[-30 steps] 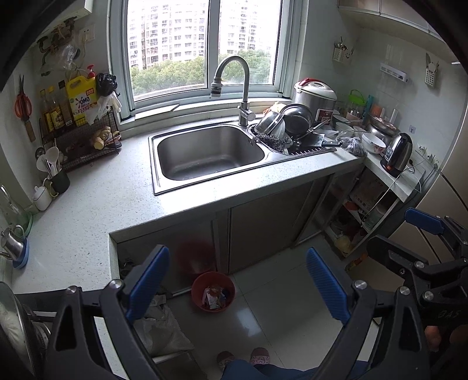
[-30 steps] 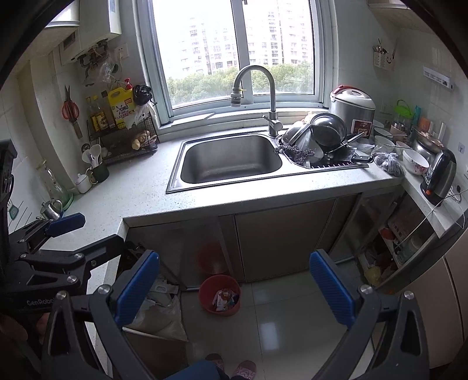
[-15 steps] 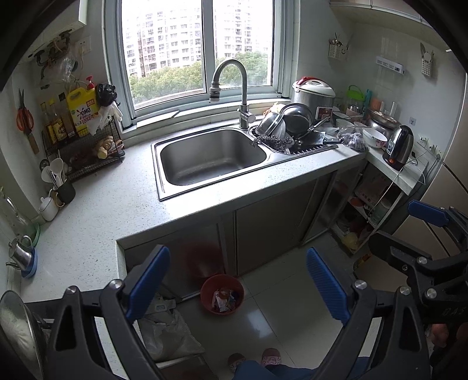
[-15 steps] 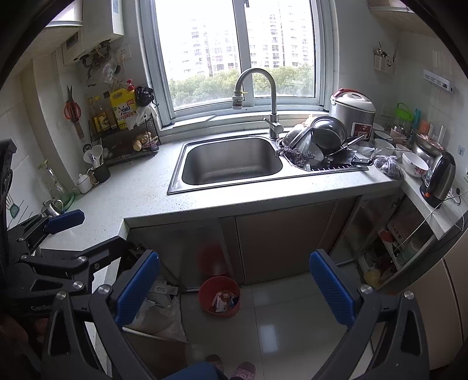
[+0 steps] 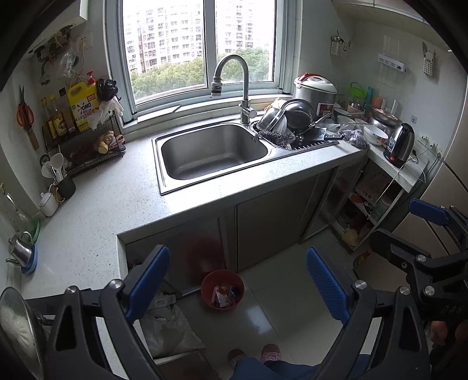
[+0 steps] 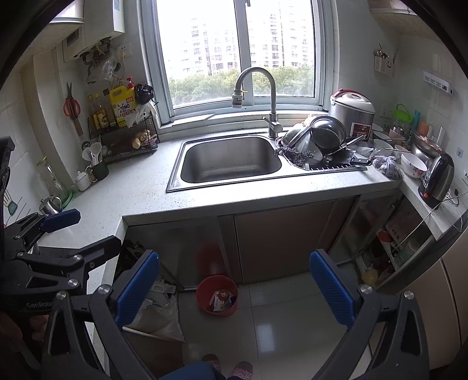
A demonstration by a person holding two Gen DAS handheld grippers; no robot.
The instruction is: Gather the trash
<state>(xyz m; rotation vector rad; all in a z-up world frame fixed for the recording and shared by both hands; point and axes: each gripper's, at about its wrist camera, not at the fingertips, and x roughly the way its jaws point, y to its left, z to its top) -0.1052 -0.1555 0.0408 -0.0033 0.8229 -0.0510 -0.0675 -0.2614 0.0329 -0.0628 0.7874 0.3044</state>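
Two handheld grippers look down over a kitchen corner from above the floor. The left gripper (image 5: 237, 289) has its blue-padded jaws spread wide and holds nothing; the right gripper (image 6: 232, 288) is the same, jaws wide apart and empty.

Only the left view shows a pot lid (image 5: 17, 324) at its lower left edge and the right gripper off to its right side. Only the right view shows a white water heater (image 6: 96, 26) high on the wall and the left gripper at its left side.

Both views show a pale speckled surface (image 5: 87, 222) holding a steel sink (image 5: 213, 152), with a tall tap (image 5: 234, 84) behind it and stacked pans (image 5: 295, 114) to its right.

A red bin (image 5: 223, 289) stands on the tiled floor (image 5: 280, 298) against the cupboard doors, with wrappers (image 5: 223, 295) inside. In both views it sits between the jaws but far below them, well apart from both grippers. A crumpled bag (image 5: 166, 330) lies left of it.
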